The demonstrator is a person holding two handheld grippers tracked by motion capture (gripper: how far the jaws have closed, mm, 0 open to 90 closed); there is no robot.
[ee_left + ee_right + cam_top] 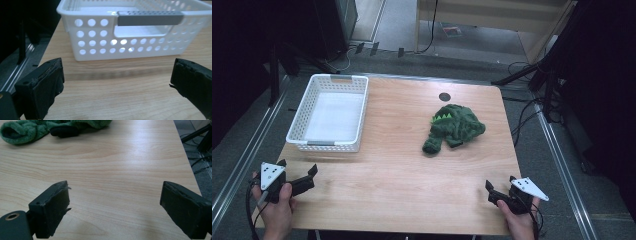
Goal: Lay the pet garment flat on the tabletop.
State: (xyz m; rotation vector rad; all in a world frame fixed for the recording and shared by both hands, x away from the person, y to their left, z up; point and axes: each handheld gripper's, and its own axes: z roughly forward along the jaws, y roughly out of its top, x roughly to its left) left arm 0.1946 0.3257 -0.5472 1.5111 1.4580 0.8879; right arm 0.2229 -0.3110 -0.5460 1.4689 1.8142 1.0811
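Note:
A green plush toy (454, 127) with light green spikes lies on the right half of the wooden table (402, 190). Its lower edge (25, 131) appears at the top left of the right gripper view. An empty white perforated basket (294, 132) stands at the table's left. In the left gripper view, its grey-handled near wall (95, 47) is straight ahead. My left gripper (298, 166) is open at the front left corner, just short of the basket, its jaws (117, 72) wide apart with nothing between them. My right gripper (500, 182) is open at the front right, well short of the toy, its jaws (115, 195) empty.
A small dark round hole (444, 96) sits in the table near the far edge, behind the toy. Metal rails run along the floor on both sides, and cables lie on the floor (522, 115) to the right.

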